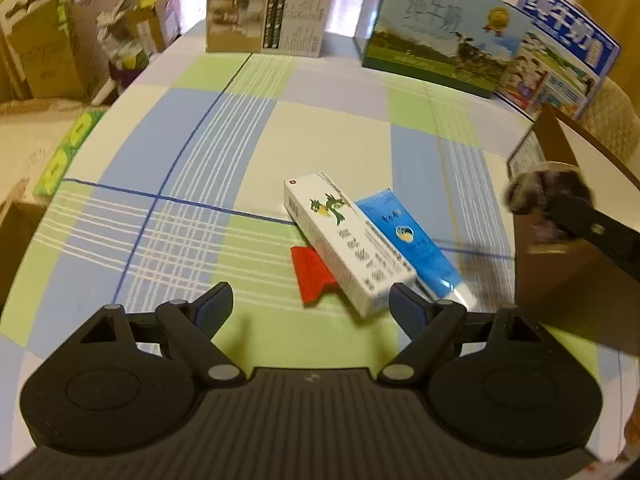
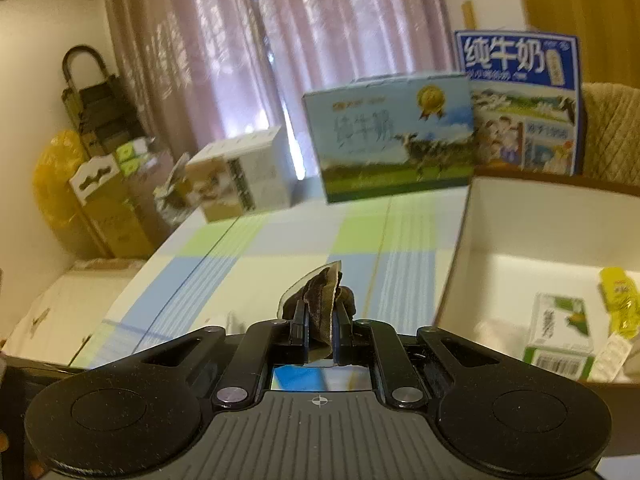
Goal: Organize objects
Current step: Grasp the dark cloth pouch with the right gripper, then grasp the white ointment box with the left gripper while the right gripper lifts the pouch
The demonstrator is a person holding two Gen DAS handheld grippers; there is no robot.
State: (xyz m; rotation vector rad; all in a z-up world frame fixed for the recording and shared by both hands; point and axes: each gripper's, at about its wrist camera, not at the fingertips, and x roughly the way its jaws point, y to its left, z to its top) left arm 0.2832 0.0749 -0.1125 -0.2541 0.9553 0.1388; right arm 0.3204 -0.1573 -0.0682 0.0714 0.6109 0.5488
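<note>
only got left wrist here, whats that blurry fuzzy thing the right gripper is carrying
observer: a dark brown bundle with a clear plastic edge, pinched between the shut jaws of the right gripper.
operator: anything in the box already
observer: yes, a green and white carton and a yellow packet lie inside the box.

Three milk cartons [image 1: 448,36] (at back), two small boxes [image 1: 344,244].
</note>
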